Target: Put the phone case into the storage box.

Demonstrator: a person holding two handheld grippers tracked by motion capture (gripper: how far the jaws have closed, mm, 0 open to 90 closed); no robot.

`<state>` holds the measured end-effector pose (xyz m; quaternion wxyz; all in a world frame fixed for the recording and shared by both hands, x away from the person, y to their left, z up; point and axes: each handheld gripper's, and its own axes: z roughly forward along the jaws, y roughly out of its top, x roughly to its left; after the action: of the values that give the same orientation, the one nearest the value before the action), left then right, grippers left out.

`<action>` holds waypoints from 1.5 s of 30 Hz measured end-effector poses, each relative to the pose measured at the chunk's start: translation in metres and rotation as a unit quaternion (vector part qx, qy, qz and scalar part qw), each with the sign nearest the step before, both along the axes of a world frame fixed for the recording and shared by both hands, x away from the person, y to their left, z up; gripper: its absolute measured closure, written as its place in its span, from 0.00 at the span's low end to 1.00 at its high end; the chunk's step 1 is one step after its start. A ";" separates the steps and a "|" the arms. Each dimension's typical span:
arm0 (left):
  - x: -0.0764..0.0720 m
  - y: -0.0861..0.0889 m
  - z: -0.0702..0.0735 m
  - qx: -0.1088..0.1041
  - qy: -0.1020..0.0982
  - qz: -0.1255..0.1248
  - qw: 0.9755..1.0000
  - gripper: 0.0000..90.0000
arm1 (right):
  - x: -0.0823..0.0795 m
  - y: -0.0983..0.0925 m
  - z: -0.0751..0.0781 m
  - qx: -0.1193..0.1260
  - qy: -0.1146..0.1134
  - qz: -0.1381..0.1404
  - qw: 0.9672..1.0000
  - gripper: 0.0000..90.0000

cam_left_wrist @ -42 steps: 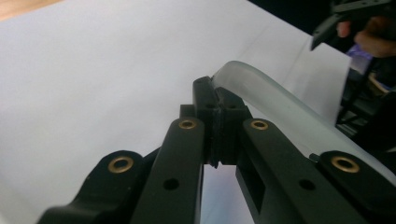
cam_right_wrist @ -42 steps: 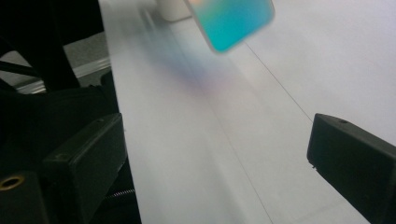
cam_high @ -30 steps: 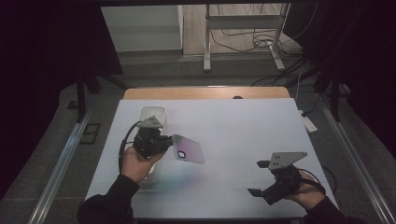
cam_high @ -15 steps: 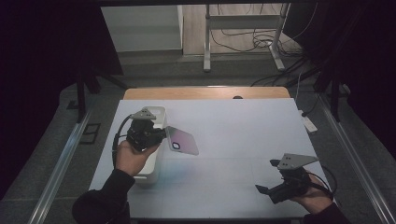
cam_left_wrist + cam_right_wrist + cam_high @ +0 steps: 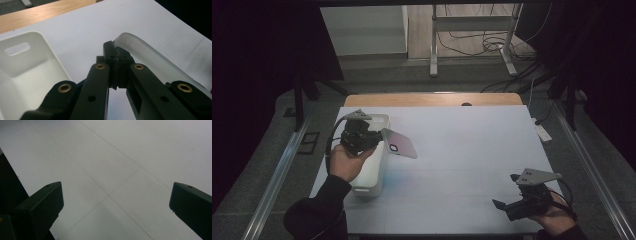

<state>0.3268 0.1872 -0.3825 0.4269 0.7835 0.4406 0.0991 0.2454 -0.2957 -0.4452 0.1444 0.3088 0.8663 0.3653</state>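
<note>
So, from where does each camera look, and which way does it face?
High view: above the person's side, looking forward and down at the table; forearms, both claws show.
Left gripper view: on the left claw, shut on a translucent case.
Right gripper view: on the right claw, open over table.
Shared: the white bin appears in the high and left gripper views.

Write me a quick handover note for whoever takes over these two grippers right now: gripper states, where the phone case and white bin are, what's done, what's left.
Left gripper: shut on the edge of the phone case, held in the air beside the white bin, partly over its right rim.
Right gripper: open, holding nothing, low over the table at its near right corner.
White bin: near the table's left edge; what shows of its inside looks empty.
Done: case picked up and gripped.
Left: probably lowering the case into the bin and releasing it.
</note>
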 end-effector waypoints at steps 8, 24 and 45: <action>0.007 0.011 0.007 0.004 0.005 0.029 1.000 0.99 | -0.006 -0.012 0.000 0.010 -0.001 -0.028 1.000 0.00; 0.017 0.036 0.017 0.016 0.020 0.091 0.996 0.99 | -0.015 -0.022 -0.002 0.033 0.002 -0.041 0.999 0.00; 0.035 0.059 0.021 0.035 0.039 0.160 0.986 0.99 | -0.016 -0.020 -0.003 0.029 0.008 -0.028 0.999 0.00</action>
<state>0.3622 0.2463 -0.3614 0.3601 0.7207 0.5730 0.1505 0.2299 -0.3157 -0.4479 0.1383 0.3405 0.8472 0.3836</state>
